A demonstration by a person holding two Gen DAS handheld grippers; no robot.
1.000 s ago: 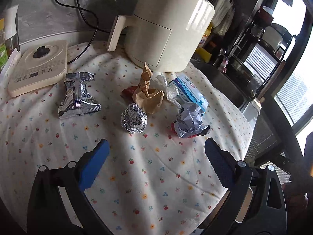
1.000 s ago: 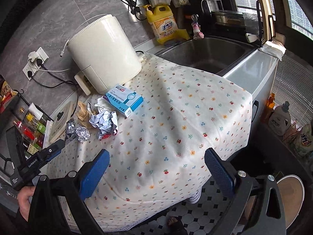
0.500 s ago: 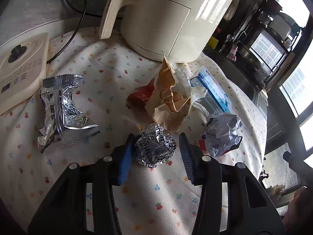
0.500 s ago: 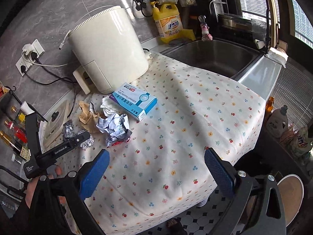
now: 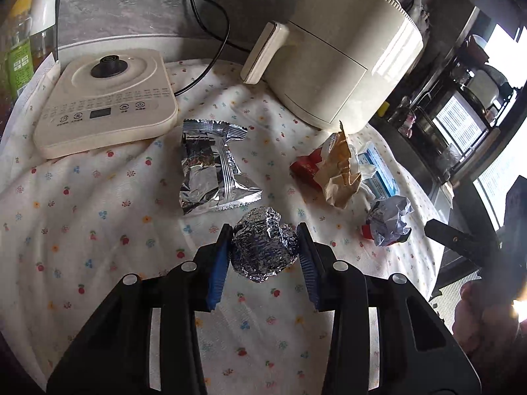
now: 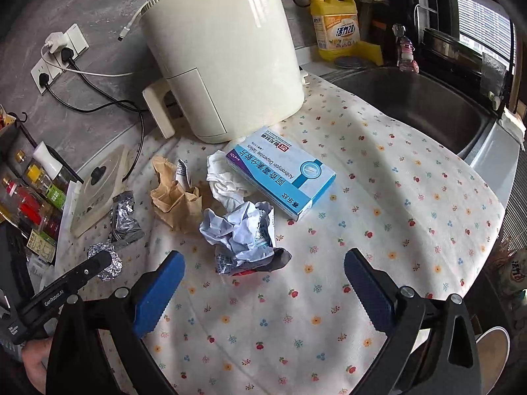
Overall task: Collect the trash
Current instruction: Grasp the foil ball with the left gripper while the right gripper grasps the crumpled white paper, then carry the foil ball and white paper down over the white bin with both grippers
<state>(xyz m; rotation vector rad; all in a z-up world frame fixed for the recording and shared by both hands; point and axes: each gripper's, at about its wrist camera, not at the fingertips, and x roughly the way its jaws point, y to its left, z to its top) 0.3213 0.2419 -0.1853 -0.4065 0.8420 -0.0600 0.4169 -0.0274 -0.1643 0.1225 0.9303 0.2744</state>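
Floral cloth (image 5: 98, 204) over kitchen counter, litter heaped at 12 o'clock. Left gripper (image 5: 263, 256) clenched on foil ball (image 5: 263, 243) — first piece to collect. Right gripper (image 6: 263, 283) spread wide, empty — crumpled paper (image 6: 240, 230) just ahead, likely next.

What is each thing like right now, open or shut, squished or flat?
left gripper: shut on the foil ball, having just closed.
foil ball: crumpled, clamped between the jaws.
right gripper: open, empty.
silver wrapper: torn open, flattened.
brown paper bag: crumpled.
crumpled paper: balled up.
medicine box: closed, lying flat.
air fryer: drawer shut.
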